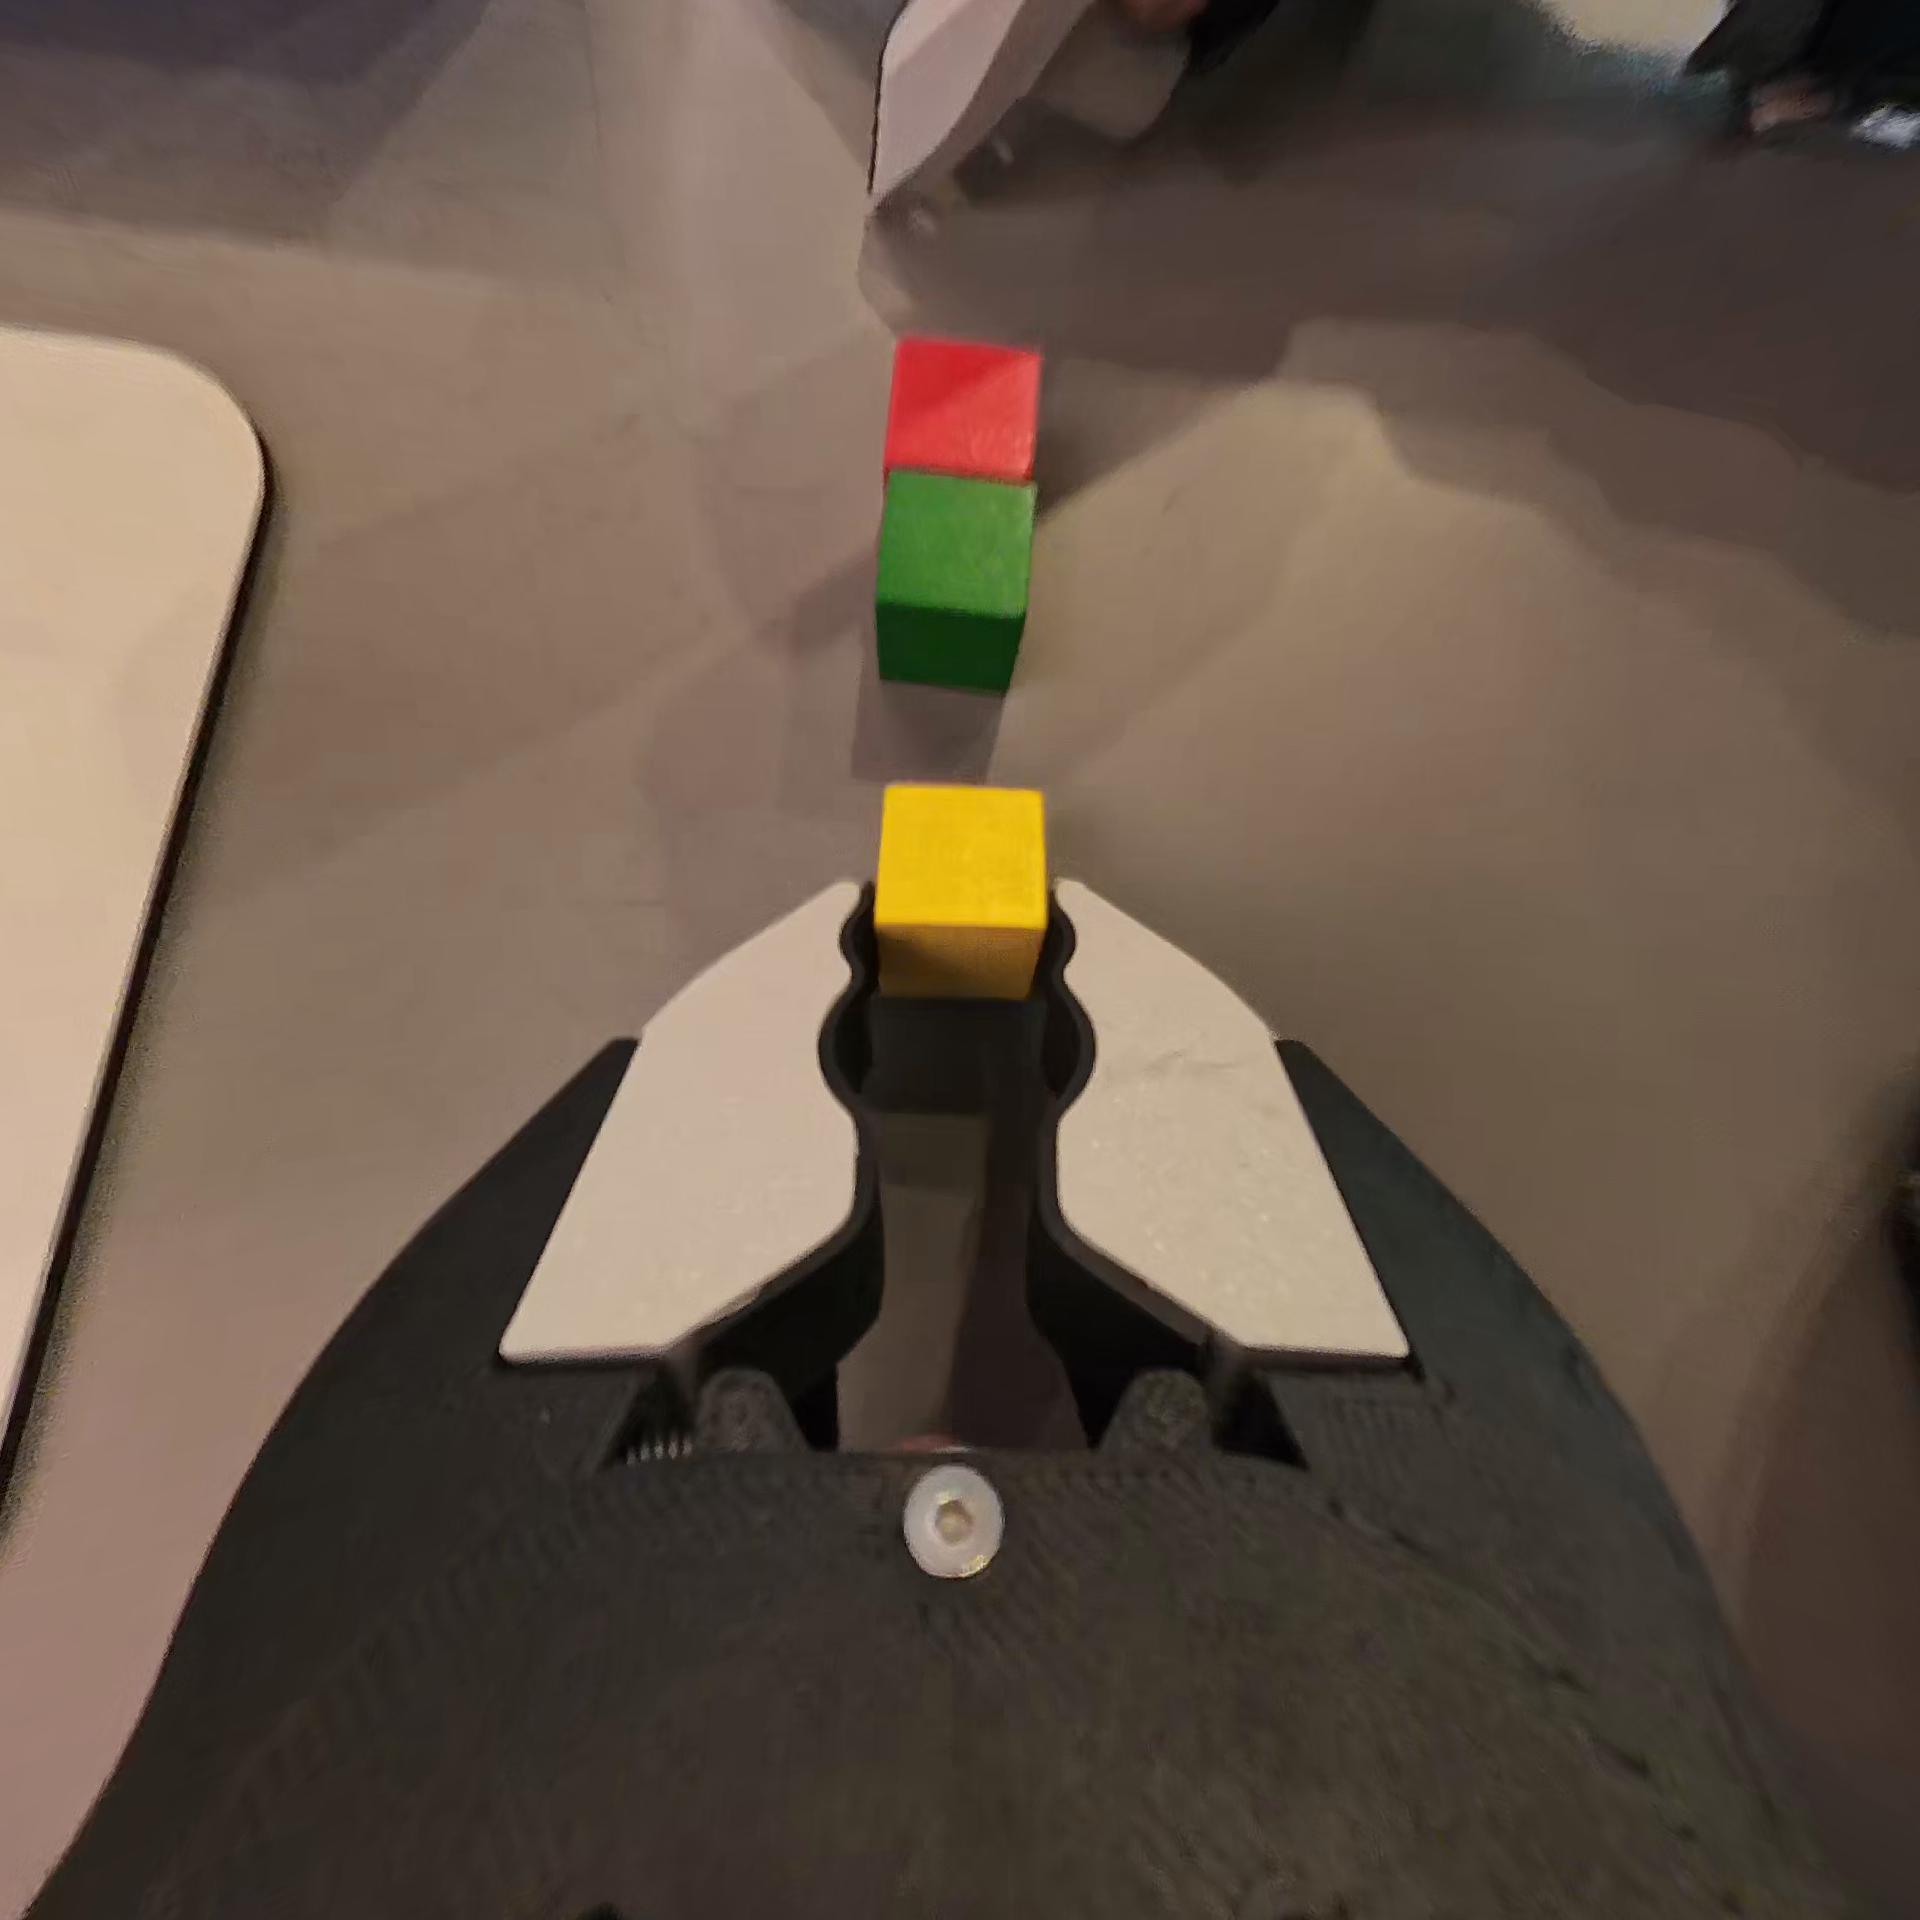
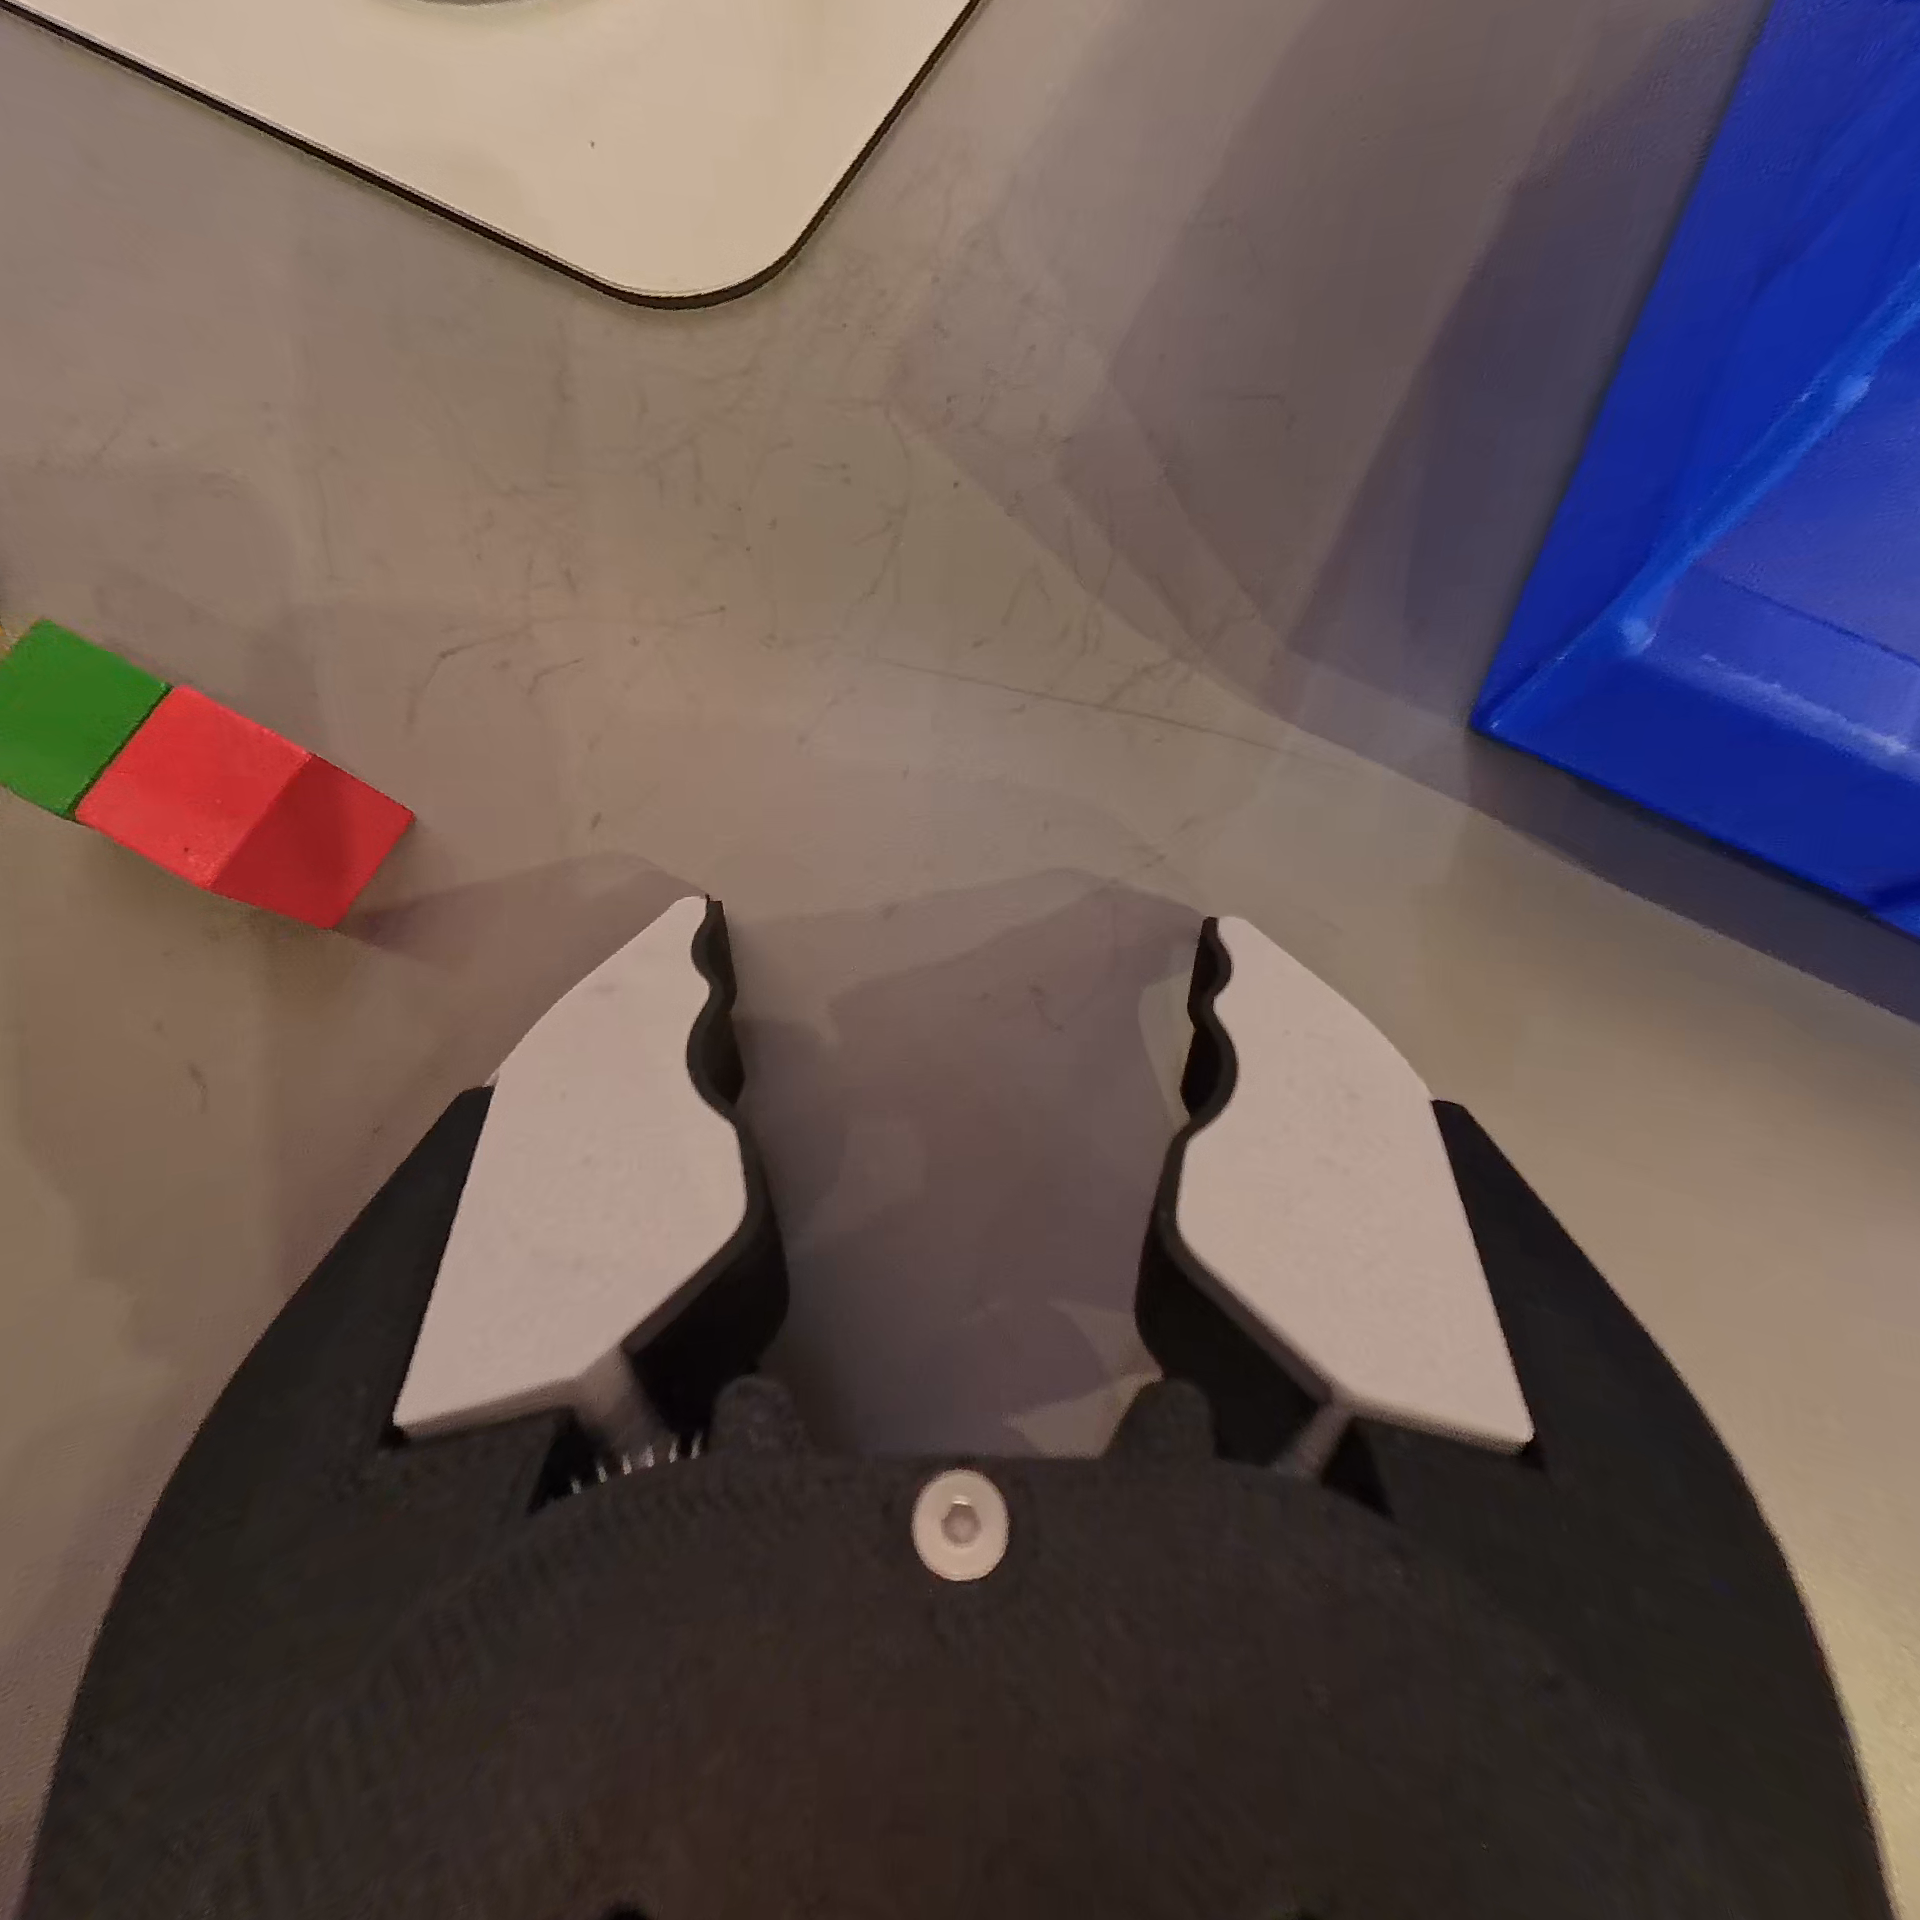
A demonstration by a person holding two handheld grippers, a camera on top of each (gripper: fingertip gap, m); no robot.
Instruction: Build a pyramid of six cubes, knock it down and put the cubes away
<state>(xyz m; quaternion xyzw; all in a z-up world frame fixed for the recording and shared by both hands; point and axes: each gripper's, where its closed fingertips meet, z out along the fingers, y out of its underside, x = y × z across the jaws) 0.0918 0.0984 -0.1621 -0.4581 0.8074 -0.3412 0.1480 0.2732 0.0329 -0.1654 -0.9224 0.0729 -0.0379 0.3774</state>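
In the left wrist view my left gripper [image 1: 958,914] is shut on a yellow cube [image 1: 959,873], both pads pressed on its sides, and holds it over the grey table [image 1: 1455,727]. Just ahead a green cube [image 1: 954,577] and a red cube [image 1: 964,421] sit on the table, touching in a row. In the right wrist view my right gripper [image 2: 961,920] is open and empty over bare table. The red cube [image 2: 244,805] and the green cube [image 2: 68,712] lie to its left. Part of the other gripper shows at the top of the left wrist view [image 1: 935,114].
A blue bin [image 2: 1745,582] stands at the right in the right wrist view. A white board with rounded corners lies at the far left [image 2: 623,135] and at the left edge of the left wrist view [image 1: 94,644].
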